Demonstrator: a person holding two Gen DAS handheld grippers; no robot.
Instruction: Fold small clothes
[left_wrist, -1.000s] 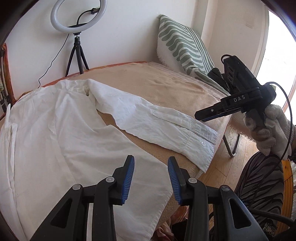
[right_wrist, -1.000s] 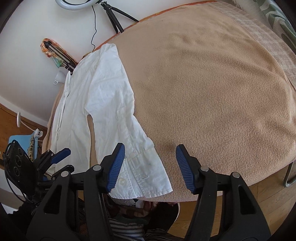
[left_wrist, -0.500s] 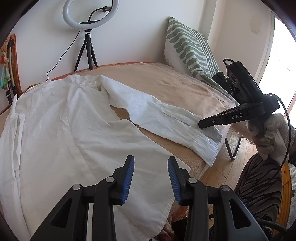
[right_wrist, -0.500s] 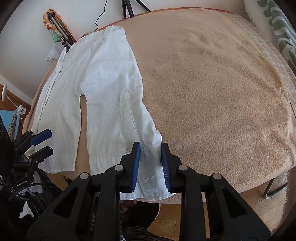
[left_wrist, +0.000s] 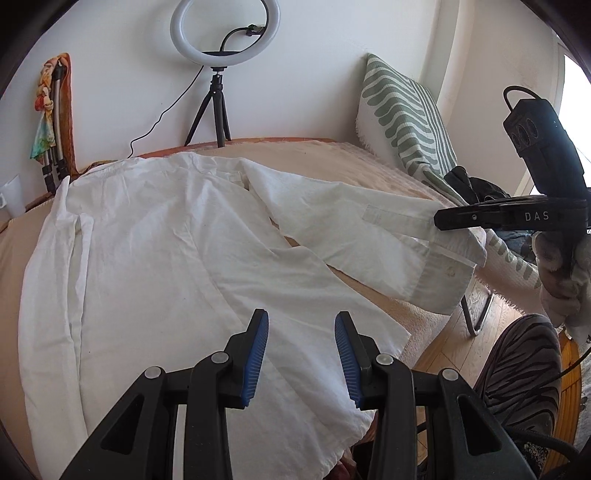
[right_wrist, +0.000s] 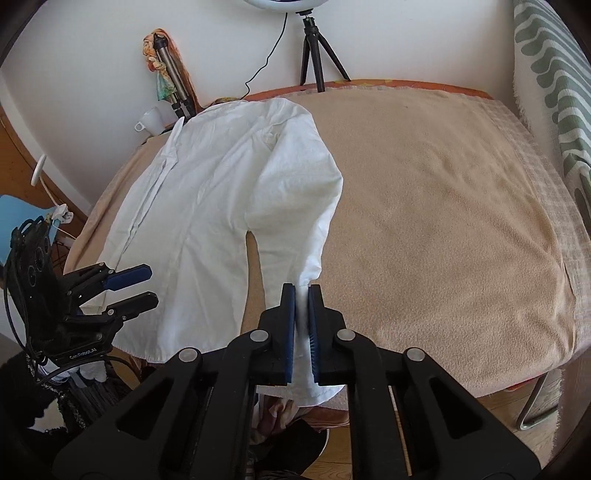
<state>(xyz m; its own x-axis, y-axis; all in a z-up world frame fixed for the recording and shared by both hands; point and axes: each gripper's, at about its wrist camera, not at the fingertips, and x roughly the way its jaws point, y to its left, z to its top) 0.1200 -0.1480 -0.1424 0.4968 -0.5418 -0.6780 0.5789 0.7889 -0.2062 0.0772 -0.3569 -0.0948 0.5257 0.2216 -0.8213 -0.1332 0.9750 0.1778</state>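
Now right hand-held gripper (right_wrist: 302, 314) pinches crinkled white shirt (right_wrist: 207, 206) cuff (left_wrist: 439, 273).

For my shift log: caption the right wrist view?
Right gripper pinches the white shirt sleeve cuff above the beige bed.

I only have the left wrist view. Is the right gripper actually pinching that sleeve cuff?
Observer: Yes. The right wrist view shows the right gripper with both blue pads shut on the cuff.
Operator: How does my left gripper look from there?
Observer: The left gripper is open, over the hem of the shirt, near the edge of the bed.
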